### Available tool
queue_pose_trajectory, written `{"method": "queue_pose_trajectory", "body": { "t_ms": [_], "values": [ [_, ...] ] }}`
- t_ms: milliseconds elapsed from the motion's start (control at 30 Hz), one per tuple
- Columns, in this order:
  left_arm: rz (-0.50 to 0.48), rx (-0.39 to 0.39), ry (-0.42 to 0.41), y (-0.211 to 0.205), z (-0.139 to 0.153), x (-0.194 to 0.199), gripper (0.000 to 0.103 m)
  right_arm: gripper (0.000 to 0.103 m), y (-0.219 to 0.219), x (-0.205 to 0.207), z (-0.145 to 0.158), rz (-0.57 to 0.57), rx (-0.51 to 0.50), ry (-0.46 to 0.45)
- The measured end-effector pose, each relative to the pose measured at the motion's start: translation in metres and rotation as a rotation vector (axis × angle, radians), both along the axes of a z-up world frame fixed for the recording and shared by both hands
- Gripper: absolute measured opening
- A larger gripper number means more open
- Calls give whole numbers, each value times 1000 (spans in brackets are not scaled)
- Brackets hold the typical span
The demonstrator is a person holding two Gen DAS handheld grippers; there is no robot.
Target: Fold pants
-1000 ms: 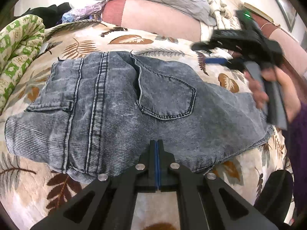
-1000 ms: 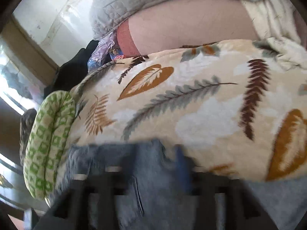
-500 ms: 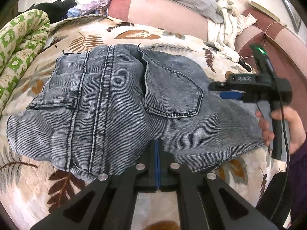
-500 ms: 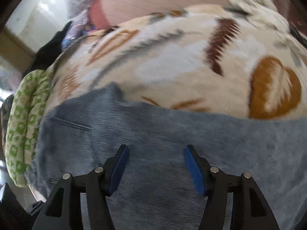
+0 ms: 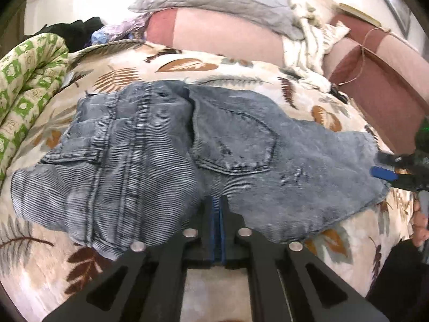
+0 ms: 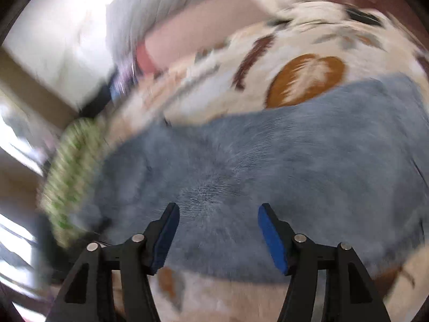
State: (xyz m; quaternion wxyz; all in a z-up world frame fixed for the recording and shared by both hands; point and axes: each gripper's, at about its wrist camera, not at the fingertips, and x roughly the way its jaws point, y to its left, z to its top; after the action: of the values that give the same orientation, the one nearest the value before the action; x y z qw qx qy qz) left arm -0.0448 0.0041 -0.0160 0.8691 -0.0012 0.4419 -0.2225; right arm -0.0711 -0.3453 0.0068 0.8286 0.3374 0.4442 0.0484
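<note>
Pants [image 5: 193,155]: grey-blue washed denim with a fine ribbed look, already doubled into a short squat bundle on the leaf-print bedspread [image 5: 187,64]; back pocket [image 5: 236,139] faces up near the middle, a thick stitched seam [image 5: 134,145] runs near to far on the left half, a smaller flap pocket [image 5: 72,158] lies at the left; the right end is a raw-looking hem near the bed's right side. Handling, as a judgement: soft but weighty, layers stiff enough to hold a crease yet prone to slide over each other; not fragile; best taken at an edge or corner through all layers, the right hem and the near fold being the obvious holds. Left gripper [image 5: 217,214]: fingers pressed together at the near edge of the pants, blue pads meeting with at most a thin lip of cloth between, which I cannot confirm. Right gripper [image 6: 218,230]: fingers spread wide above the denim, nothing between them, having just opened a little further; in the left view it sits at the right hem. Beyond: green patterned quilt [image 5: 29,80] rolled at the left, grey quilted cover [image 5: 219,2] and pink bolster [image 5: 222,37] at the far side.
</note>
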Motion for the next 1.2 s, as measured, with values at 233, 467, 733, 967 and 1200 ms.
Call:
{"method": "queue_pose_trajectory", "body": {
  "t_ms": [233, 467, 733, 967, 1200],
  "values": [
    [-113, 5, -26, -35, 22, -23, 37, 74, -106, -115, -9, -382, 293, -141],
    [-280, 78, -80, -138, 72, -7, 75, 75, -148, -158, -45, -552, 433, -112],
    [-452, 197, 18, -271, 74, 47, 76, 75, -162, -156, -72, -659, 528, -32],
    [-597, 300, 33, -357, 51, 66, 76, 76, -174, -149, -82, -724, 615, -40],
    [-745, 329, 73, -416, 27, 75, 76, 78, -179, -152, -83, -789, 676, -73]
  ]
}}
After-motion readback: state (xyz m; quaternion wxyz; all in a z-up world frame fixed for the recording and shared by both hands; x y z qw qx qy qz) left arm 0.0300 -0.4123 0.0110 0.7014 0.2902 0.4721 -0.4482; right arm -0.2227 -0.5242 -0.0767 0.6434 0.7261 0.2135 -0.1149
